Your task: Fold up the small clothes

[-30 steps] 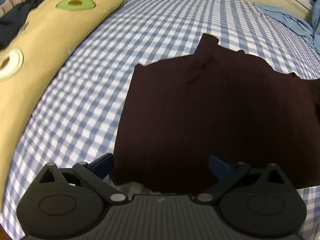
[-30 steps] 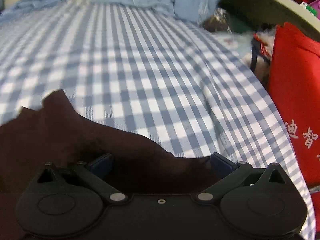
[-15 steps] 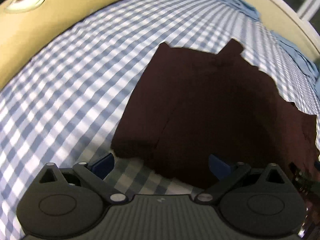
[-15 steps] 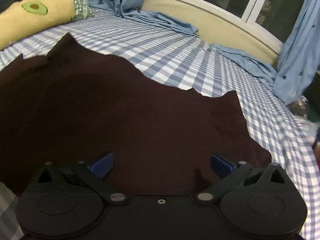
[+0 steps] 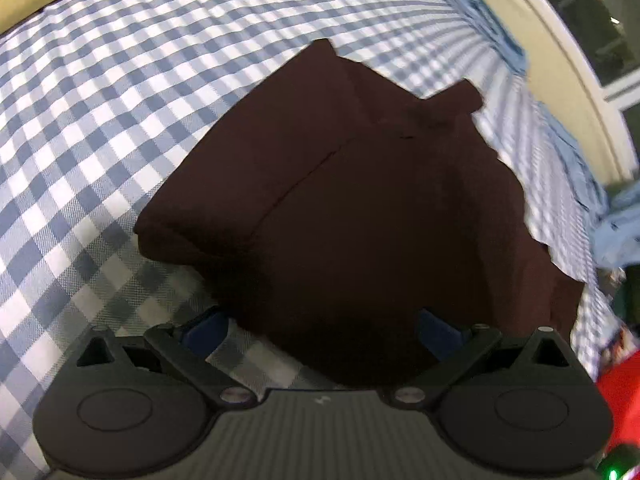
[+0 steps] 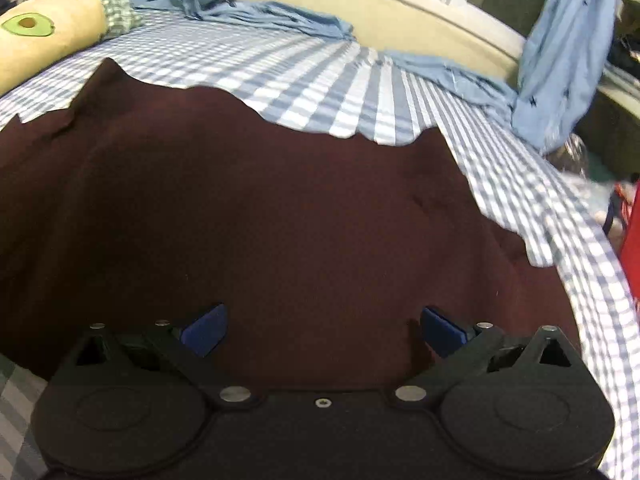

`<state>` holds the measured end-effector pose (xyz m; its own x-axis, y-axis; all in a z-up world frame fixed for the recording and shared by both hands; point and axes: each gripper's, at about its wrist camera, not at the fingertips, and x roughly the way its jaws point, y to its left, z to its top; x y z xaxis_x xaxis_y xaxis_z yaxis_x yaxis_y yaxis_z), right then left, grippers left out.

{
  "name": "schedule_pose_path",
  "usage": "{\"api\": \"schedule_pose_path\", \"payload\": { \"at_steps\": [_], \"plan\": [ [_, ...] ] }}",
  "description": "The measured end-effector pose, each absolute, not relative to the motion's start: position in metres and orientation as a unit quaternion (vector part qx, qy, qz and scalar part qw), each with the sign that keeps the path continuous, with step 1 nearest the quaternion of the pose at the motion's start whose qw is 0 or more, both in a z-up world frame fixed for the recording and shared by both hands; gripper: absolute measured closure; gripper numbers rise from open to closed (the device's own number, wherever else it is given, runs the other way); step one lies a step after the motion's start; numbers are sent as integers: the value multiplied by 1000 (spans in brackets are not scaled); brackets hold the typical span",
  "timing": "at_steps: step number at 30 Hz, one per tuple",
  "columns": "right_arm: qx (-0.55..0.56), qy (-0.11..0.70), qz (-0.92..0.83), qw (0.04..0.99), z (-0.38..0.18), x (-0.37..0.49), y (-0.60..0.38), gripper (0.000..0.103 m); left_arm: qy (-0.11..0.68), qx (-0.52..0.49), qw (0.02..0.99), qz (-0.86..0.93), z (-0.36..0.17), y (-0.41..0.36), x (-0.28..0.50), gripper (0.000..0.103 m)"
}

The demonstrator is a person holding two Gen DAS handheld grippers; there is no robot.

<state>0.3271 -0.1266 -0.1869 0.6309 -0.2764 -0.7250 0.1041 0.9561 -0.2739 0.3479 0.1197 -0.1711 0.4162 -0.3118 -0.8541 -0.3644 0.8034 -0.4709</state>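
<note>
A dark maroon garment lies spread on the blue-and-white checked bed sheet, with one side panel folded over along a diagonal seam. My left gripper hovers open at the garment's near corner, its blue pads either side of the cloth edge and holding nothing. In the right wrist view the same maroon garment fills the middle of the frame. My right gripper is open just above the cloth, with nothing between its fingers.
A tan avocado-print pillow lies at the far left of the bed. Light blue curtain fabric drapes over the cream bed frame at the back. A red bag stands off the bed's right side.
Both grippers have swung round: the left now looks across the garment's near corner, closer in, and the right has turned from the bed's right edge to face the window, over the cloth.
</note>
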Motion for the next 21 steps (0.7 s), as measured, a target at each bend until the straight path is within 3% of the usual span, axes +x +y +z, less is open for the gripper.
{"api": "schedule_pose_path", "payload": {
  "at_steps": [16,18,21],
  "plan": [
    [-8,467,-106,878,-190,336,-148,0,526,-308,790,66,-182,114,364,1],
    [-9,471,-100,877,-190,337,-149,0,526,-291,796,72,-179,109,361,3],
    [-11,477,-91,874,-189,339,-150,0,522,-268,802,112,-175,103,357,20]
  ]
}}
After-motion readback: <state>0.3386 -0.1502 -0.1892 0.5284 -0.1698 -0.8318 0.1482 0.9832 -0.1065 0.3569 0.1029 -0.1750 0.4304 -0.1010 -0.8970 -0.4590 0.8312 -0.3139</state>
